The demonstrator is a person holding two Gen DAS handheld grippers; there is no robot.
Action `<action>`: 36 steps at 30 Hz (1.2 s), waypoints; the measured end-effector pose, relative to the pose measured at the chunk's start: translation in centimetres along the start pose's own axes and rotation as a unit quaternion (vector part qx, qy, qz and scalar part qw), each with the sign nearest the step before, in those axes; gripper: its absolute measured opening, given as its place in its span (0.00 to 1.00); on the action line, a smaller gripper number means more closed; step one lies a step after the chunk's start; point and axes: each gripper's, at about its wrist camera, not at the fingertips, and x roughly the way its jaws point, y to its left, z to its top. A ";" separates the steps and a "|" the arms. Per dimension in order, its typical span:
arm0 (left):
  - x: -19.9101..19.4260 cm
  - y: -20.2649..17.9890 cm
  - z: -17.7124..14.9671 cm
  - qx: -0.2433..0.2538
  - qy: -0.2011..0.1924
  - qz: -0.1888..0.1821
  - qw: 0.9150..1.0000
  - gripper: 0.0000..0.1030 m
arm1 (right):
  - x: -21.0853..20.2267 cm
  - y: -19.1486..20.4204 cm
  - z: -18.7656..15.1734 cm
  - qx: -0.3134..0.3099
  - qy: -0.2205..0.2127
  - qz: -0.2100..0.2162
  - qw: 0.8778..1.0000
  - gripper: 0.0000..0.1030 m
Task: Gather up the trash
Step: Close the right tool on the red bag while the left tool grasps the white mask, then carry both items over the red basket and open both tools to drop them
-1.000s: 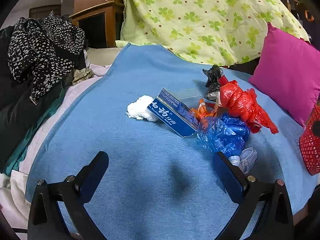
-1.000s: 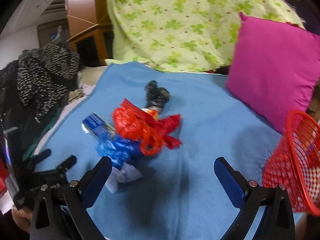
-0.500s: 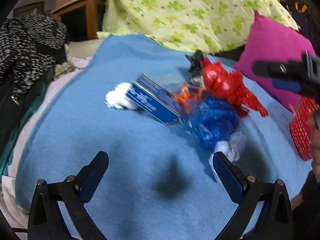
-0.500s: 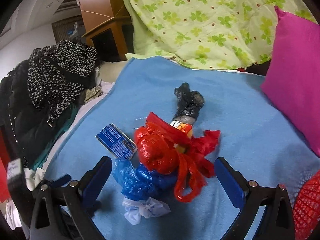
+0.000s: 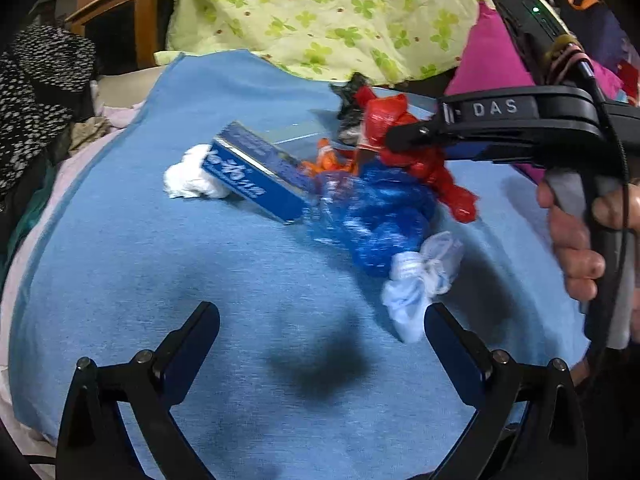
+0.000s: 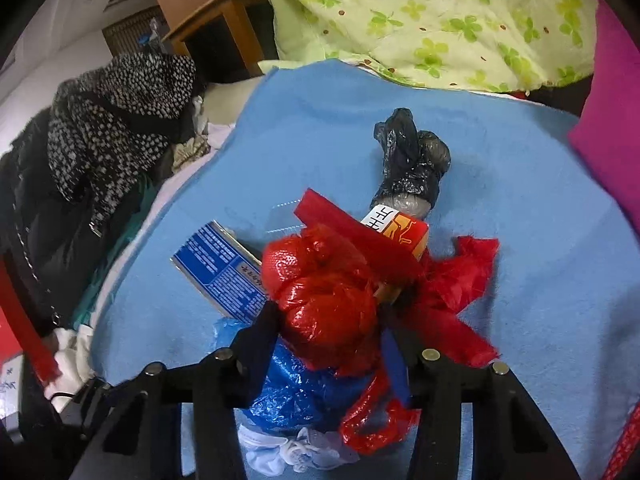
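On the blue blanket (image 6: 520, 208), right gripper (image 6: 332, 320) had just closed, pinching the red bag (image 6: 324, 300); left gripper (image 5: 320, 316) spread, idle. Next, likely: lift clear, then bin it.

Setting: a home, most likely a bedroom. Evidence follows.

- Bed covered by a blue blanket (image 5: 168, 280), soft and dented where things press on it.
- Green quilt (image 6: 440, 20) with a clover print, heaped at the far end of the bed.
- Pink pillow (image 6: 612, 128) along the right edge.
- Clothes (image 6: 112, 128) piled on the left: a black-and-white speckled garment over a dark padded jacket, with pale fabric under them.
- Wooden cabinet (image 5: 116, 12) behind the bed, brown, with a dark opening.
- Household litter (image 6: 332, 304) on the blanket: crumpled plastic bags, a carton, tissue.
- Lighting dim and indoor.
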 end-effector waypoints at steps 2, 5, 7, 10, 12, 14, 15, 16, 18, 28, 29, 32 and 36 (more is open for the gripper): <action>0.1 -0.5 0.0 0.005 0.002 -0.019 1.000 0.94 | -0.9 -0.2 -0.1 0.002 -0.012 0.001 1.000 0.48; 0.5 -1.3 0.2 0.013 0.006 -0.039 0.999 0.85 | -2.8 -0.8 -0.2 0.018 -0.035 0.005 0.999 0.48; 0.9 -2.0 0.3 0.015 0.011 -0.054 0.998 0.81 | -4.6 -1.6 -0.7 0.033 -0.051 0.012 0.998 0.48; 1.7 -2.9 0.6 0.017 0.021 -0.077 0.997 0.66 | -7.0 -3.0 -1.5 0.055 -0.078 0.008 0.995 0.48; 2.9 -3.1 0.7 0.008 0.035 -0.077 0.996 0.66 | -8.4 -3.9 -1.9 0.070 -0.094 0.008 0.993 0.48; 3.8 -3.1 0.8 -0.009 0.048 -0.085 0.995 0.54 | -9.7 -4.7 -2.2 0.079 -0.109 0.003 0.991 0.48; 4.2 -3.0 0.9 -0.017 0.054 -0.092 0.994 0.49 | -10.2 -5.0 -2.3 0.082 -0.115 -0.001 0.990 0.48; 4.8 -3.0 0.8 -0.025 0.061 -0.100 0.993 0.40 | -10.7 -5.3 -2.5 0.084 -0.120 -0.005 0.989 0.48; 5.4 -3.0 0.6 -0.032 0.067 -0.098 0.992 0.33 | -11.5 -5.7 -2.9 0.086 -0.128 -0.011 0.988 0.48; 2.1 -5.0 -0.9 -0.003 0.021 -0.125 0.992 0.21 | -18.5 -7.9 -5.9 0.086 -0.211 -0.039 0.973 0.48; 0.5 -5.3 -1.1 0.005 0.012 -0.125 0.992 0.21 | -19.3 -8.1 -6.1 0.087 -0.220 -0.040 0.971 0.48; -2.1 -7.4 -0.5 0.017 -0.006 -0.141 0.990 0.21 | -23.1 -9.3 -7.3 0.096 -0.261 -0.053 0.959 0.48; -4.8 -12.9 3.0 0.067 -0.038 -0.149 0.986 0.21 | -28.5 -12.9 -10.1 0.154 -0.320 -0.060 0.933 0.48</action>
